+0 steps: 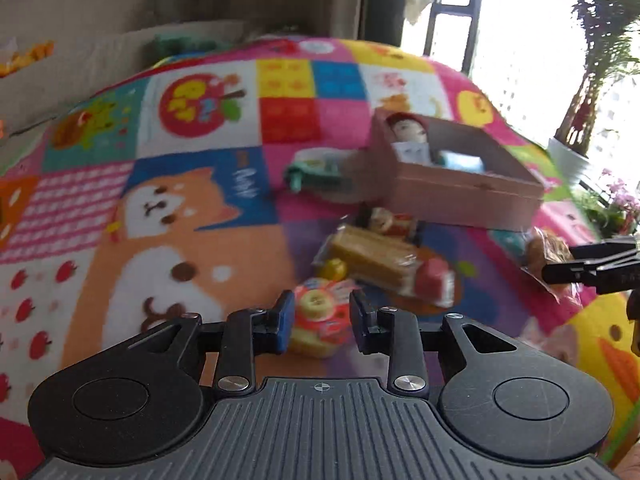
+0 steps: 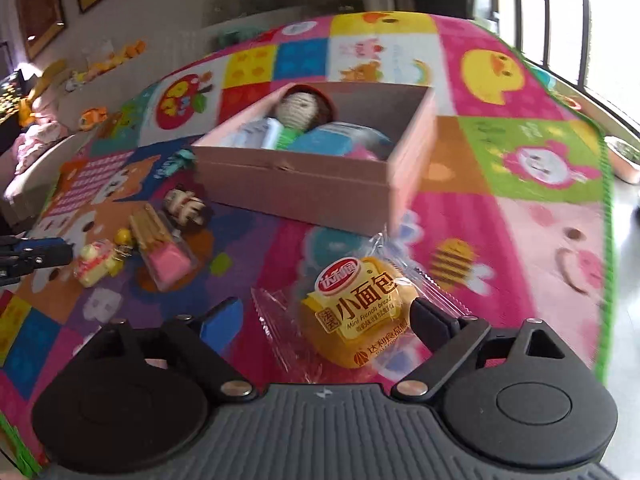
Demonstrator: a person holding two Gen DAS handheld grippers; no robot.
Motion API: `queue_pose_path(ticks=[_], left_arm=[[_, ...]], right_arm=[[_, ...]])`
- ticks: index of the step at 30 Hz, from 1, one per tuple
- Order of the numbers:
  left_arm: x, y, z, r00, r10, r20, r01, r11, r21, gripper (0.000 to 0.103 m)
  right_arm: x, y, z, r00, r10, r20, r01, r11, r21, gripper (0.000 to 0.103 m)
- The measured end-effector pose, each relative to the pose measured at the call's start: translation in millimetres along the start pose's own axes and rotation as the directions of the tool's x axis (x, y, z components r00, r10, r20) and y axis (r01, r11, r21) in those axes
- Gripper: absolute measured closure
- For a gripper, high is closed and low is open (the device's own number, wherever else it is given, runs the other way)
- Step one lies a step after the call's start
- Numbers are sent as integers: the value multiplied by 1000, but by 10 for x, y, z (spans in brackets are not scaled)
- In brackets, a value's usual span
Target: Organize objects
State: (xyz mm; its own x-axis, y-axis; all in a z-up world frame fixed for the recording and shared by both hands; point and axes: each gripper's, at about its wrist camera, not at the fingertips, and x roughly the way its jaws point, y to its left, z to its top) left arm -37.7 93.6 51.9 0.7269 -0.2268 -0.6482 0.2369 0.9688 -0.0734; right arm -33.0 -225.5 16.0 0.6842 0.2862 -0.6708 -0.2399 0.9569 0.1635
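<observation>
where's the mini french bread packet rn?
Right wrist view: the bread packet lies on the play mat, between the right gripper's open fingers, just in front of the cardboard box.

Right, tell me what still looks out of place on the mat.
Several snacks lie loose on the play mat outside the cardboard box: the mini bread packet, a wafer pack and a small toy cake.

Both grippers (image 1: 320,322) (image 2: 326,320) are black with ribbed grey bases, silver screws, seemingly blue pads (blurred).
</observation>
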Motion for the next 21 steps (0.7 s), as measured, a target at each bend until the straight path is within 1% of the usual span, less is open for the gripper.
queue_pose_path(ticks=[2, 4, 5, 6, 7, 9, 10, 13, 15, 16, 18, 20, 21], left_arm=[[44, 33, 1, 1000, -24, -18, 25, 1000, 12, 70], [142, -13, -7, 998, -45, -38, 47, 998, 39, 70], [195, -32, -8, 998, -42, -43, 44, 997, 57, 68], [225, -64, -12, 999, -35, -24, 37, 996, 84, 67], [255, -83, -9, 1000, -27, -17, 28, 994, 104, 67], [315, -107, 19, 1000, -20, -8, 21, 991, 130, 67], [345, -116, 34, 1000, -17, -5, 18, 989, 144, 66], [415, -129, 63, 1000, -3, 9, 1, 985, 170, 66], [439, -102, 73, 1000, -3, 22, 0, 989, 151, 66], [437, -71, 81, 1000, -10, 25, 7, 992, 126, 66], [414, -9, 82, 999, -33, 28, 31, 997, 71, 67], [355, -3, 66, 996, -78, 31, 76, 995, 62, 66], [307, -18, 61, 993, -116, 40, 113, 991, 65, 66]], right_arm=[[126, 163, 90, 1000, 7, 2, -7, 999, -39, 12], [211, 282, 130, 1000, -6, 10, 7, 996, -84, 12], [235, 319, 132, 1000, -12, 13, 13, 995, -98, 12], [252, 332, 135, 1000, -15, 12, 16, 995, -103, 11], [259, 332, 131, 1000, -16, 11, 17, 995, -103, 10], [259, 294, 113, 1000, -20, 3, 20, 996, -92, 2], [258, 271, 97, 1000, -24, -6, 24, 996, -84, 1], [286, 199, 40, 999, -28, -37, 26, 998, -52, 0], [322, 169, -12, 998, -48, -51, 46, 998, -44, 0], [318, 182, -40, 998, -60, -35, 58, 997, -58, 0], [338, 242, -80, 996, -89, -30, 86, 992, -93, 0], [352, 287, -102, 995, -94, -24, 91, 989, -115, 0], [357, 292, -99, 995, -92, -24, 88, 989, -117, 0]])
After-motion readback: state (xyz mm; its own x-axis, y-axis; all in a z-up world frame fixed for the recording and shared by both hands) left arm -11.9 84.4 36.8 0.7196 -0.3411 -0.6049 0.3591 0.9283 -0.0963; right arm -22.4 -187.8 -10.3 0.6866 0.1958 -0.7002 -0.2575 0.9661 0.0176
